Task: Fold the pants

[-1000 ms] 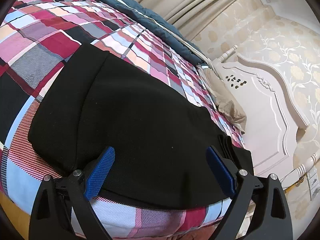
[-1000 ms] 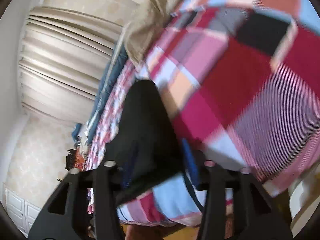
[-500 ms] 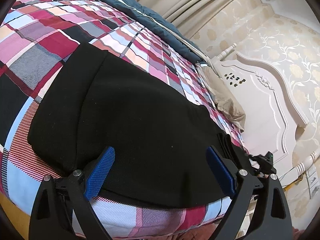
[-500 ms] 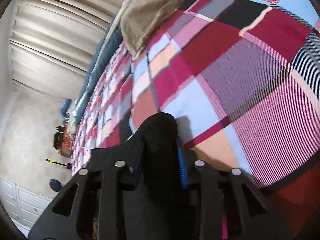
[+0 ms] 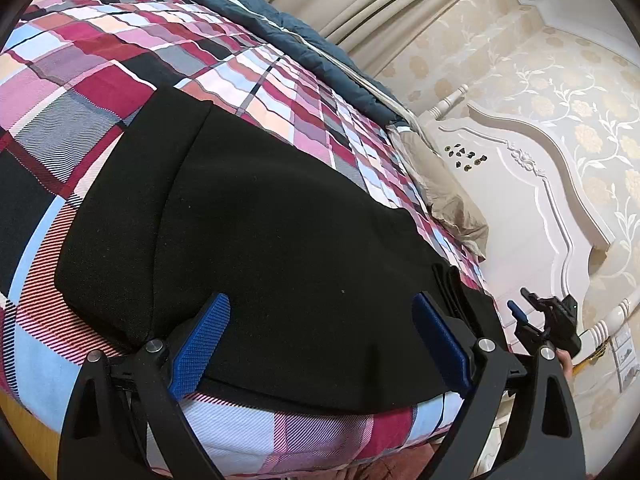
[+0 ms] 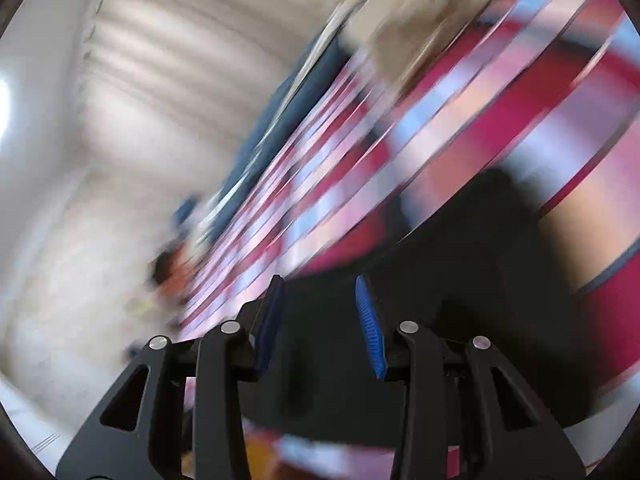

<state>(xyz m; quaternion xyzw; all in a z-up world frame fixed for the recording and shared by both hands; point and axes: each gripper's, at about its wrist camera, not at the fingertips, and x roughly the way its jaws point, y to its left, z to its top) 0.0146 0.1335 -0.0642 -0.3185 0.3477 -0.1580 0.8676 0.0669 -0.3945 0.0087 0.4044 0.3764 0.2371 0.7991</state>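
The left gripper (image 5: 320, 340), fingers spread wide, hovered over the folded black pants (image 5: 260, 220) on the plaid bedspread (image 5: 100, 60). The right gripper (image 6: 320, 320), fingers parted and holding nothing, sat at the pants' 3 o'clock end; the next fold probably called for pinching every layer evenly.

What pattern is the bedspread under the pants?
A plaid of red, pink, light blue, white and black on the bedspread, clearest in the left wrist view; the pants are plain black.
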